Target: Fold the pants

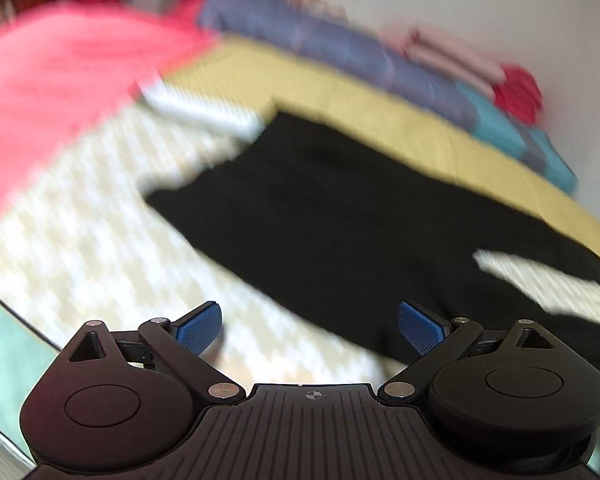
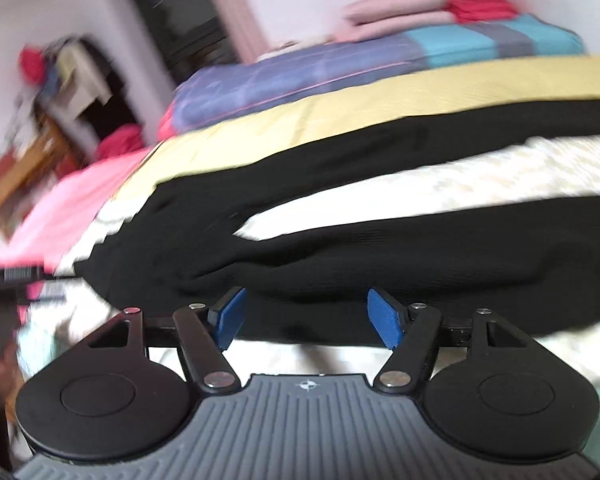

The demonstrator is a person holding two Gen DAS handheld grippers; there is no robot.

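Note:
Black pants point(image 1: 340, 216) lie spread flat on a bed, on a cream patterned cover point(image 1: 100, 220). In the right wrist view the pants point(image 2: 340, 264) show both legs parted, with a strip of the cover between them. My left gripper point(image 1: 310, 324) is open and empty, hovering just above the near edge of the pants by the waist end. My right gripper point(image 2: 306, 314) is open and empty, close above the near leg's edge. Both views are blurred.
A yellow sheet point(image 1: 380, 120) runs behind the pants. A pink blanket point(image 1: 52, 76) lies to the left. Blue and teal bedding point(image 2: 340, 68) with folded pink and red clothes point(image 2: 420, 8) is stacked against the wall. Cluttered furniture point(image 2: 60, 92) stands far left.

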